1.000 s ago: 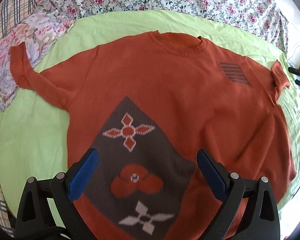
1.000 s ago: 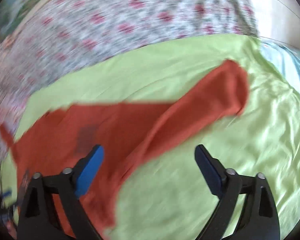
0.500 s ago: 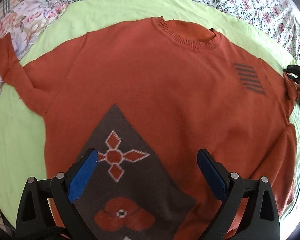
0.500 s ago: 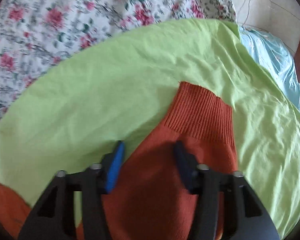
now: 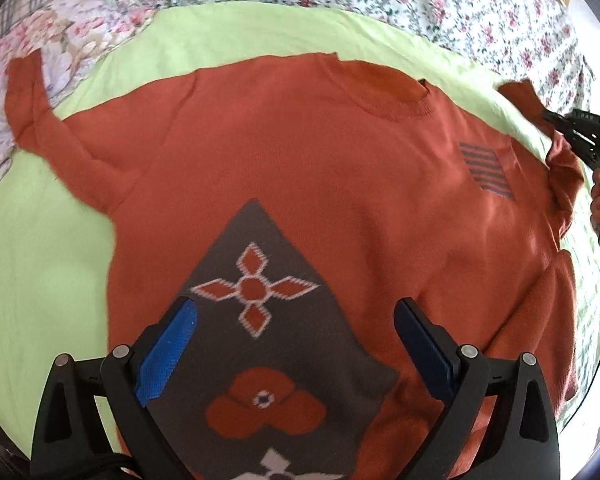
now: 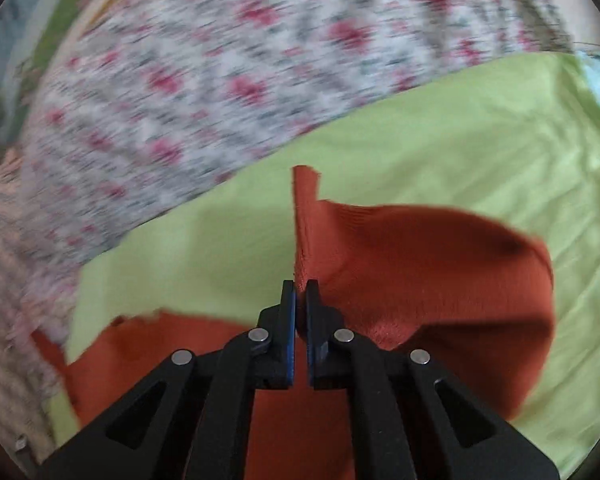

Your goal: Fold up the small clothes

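Barely begun: sweater (image 5: 320,184) lies flat on the sheet (image 5: 40,264), unfolded. Right gripper (image 6: 300,292) pinches the cuff (image 6: 306,216); left gripper (image 5: 296,320) hovers wide, empty.

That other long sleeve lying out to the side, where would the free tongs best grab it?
By the cuff, probably, coming in from the sweater's outer side. The sleeve lies flat and bent upward, its cuff free at the far end on the floral bedding. The open left tongs could pinch that edge as the right tongs pinch theirs.
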The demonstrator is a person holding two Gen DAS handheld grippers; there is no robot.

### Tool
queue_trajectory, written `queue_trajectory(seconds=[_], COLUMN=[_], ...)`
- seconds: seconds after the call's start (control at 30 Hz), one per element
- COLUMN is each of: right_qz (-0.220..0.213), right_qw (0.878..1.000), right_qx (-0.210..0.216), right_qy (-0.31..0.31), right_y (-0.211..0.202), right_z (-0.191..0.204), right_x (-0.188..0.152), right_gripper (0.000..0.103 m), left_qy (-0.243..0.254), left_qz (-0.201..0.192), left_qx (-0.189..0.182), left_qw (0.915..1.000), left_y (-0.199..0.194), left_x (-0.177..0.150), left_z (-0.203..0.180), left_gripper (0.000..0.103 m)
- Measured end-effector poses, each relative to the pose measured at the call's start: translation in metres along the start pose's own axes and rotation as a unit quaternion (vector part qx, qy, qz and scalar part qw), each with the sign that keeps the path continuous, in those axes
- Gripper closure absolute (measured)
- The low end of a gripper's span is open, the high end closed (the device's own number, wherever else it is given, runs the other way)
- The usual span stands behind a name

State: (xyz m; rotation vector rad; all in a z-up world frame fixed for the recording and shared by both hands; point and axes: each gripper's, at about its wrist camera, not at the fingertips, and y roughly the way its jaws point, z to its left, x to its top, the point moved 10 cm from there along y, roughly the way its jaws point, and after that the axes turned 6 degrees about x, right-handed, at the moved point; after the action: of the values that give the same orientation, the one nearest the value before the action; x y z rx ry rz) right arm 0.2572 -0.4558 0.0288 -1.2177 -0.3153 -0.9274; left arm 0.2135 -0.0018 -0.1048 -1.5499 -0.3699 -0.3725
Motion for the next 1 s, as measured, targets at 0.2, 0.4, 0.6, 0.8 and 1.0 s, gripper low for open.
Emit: queue_trajectory(seconds=[0.2, 0.4, 0.6, 0.8, 1.0], right_qz=[0.091, 0.168, 0.235, 0.183, 0.128], right_qw=[0.986, 0.963, 0.947, 0.961, 0.977], right_qx=[0.127, 0.193, 0.208, 0.205, 0.171], right_qy=[-0.055, -0.085, -0.072, -0.04, -0.021], right_y=[0.067, 0.119, 0.146, 0.101, 0.033], right_z=[0.15, 0.237, 0.248, 0.216, 0.181], right_x=[-0.088, -0.168, -0.214, -0.194, -0.181], right_gripper=[0.098, 0.098, 0.089, 0.057, 0.057], left_qy=[-0.041, -0.078, -0.082, -0.079, -0.082], left_qz=[-0.009, -0.01, -0.013, 0.006, 0.039], left_qx=[-0.015, -0.051, -0.098, -0.168, -0.223], left_qw=[0.999, 0.9956, 0.9918, 0.9827, 0.9706], left_y=[-0.008, -0.009, 0.001, 0.04, 0.094], left_x=[-0.003, 0.001, 0.023, 0.071, 0.14], left_z=[0.029, 0.051, 0.047, 0.024, -0.002], left_gripper=[0.004, 0.004, 0.004, 0.004, 0.004])
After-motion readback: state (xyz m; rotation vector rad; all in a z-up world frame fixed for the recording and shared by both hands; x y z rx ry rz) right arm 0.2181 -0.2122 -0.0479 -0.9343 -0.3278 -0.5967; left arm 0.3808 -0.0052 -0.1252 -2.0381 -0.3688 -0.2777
